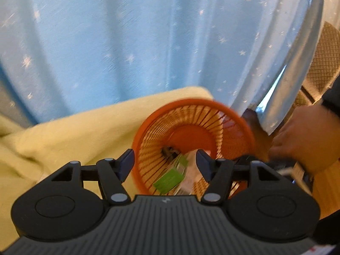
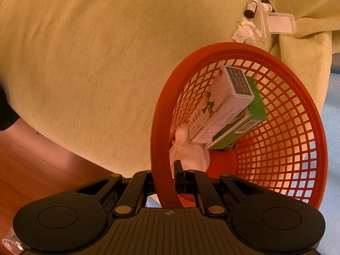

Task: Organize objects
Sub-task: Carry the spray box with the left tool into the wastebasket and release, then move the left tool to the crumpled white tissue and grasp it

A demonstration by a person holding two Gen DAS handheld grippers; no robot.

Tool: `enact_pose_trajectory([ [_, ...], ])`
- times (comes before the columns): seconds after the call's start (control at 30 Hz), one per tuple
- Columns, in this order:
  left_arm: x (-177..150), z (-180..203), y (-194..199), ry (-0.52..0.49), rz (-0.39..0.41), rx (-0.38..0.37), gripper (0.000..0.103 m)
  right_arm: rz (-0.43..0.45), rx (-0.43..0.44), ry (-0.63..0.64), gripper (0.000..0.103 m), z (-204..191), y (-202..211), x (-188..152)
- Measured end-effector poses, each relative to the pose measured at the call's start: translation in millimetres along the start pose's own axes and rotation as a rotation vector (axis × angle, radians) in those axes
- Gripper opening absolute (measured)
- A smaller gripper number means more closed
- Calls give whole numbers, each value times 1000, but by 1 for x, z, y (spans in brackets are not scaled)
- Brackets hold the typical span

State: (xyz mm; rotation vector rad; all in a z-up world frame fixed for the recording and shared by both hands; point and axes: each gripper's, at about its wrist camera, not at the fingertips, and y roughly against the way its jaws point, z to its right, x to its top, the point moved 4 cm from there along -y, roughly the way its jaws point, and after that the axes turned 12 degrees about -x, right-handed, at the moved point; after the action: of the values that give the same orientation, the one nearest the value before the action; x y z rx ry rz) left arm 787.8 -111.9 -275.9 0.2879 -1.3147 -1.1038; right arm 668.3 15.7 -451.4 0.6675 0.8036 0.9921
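the orange mesh basket (image 2: pixel 276 127), light, springy and best taken at its stiff rim, hangs tilted over the yellow blanket (image 2: pixel 95 63), right gripper (image 2: pixel 179 170) fingers clamped on the rim, left gripper (image 1: pixel 165 161) fingers wide, empty.

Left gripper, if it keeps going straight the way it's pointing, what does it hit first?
Probably the boxes inside the orange basket: the open left gripper points into its mouth, with the green box nearest, though depth is unclear.
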Motion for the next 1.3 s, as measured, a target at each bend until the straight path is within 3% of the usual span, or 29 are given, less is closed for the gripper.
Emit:
enact_pose_trajectory([
  [0.4, -66, -35, 21, 147, -78, 149, 59, -4, -4, 4, 3, 1, 0, 0],
  [0.63, -94, -47, 28, 213, -99, 192, 59, -4, -4, 9, 3, 0, 0, -1],
  [1.3, -122, -99, 12, 258, -147, 285, 60, -1, 10, -11, 3, 0, -1, 0],
])
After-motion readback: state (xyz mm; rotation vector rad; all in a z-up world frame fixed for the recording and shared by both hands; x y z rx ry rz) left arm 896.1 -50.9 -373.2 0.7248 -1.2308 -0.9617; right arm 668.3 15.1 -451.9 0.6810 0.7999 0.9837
